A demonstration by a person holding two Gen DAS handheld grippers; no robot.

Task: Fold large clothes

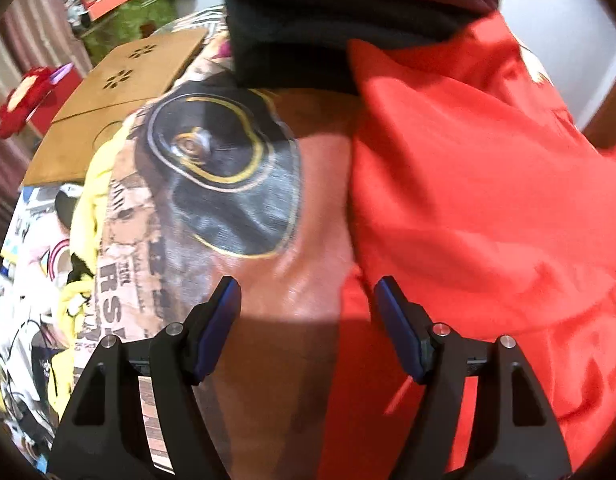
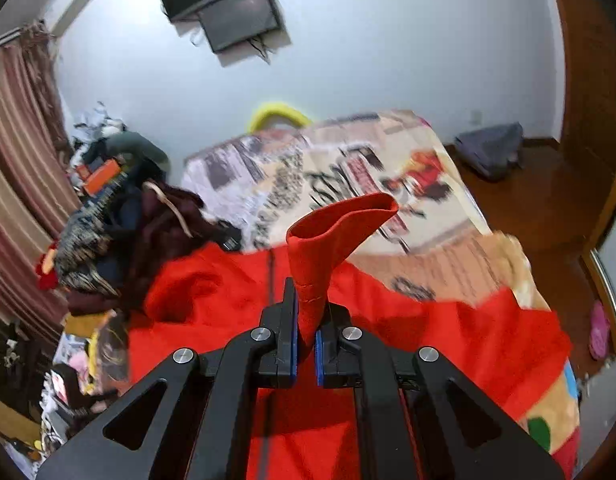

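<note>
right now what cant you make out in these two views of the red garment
- Left wrist view: the red garment runs off the right and bottom edges, so its full outline and type are unclear. The open left gripper holds nothing.
- Left wrist view: the printed blanket text is blurred and unreadable.
- Right wrist view: the right gripper is shut on a fold of the garment; its frame hides the cloth below.
- Right wrist view: the clothes pile is blurred; items cannot be separated.
</note>
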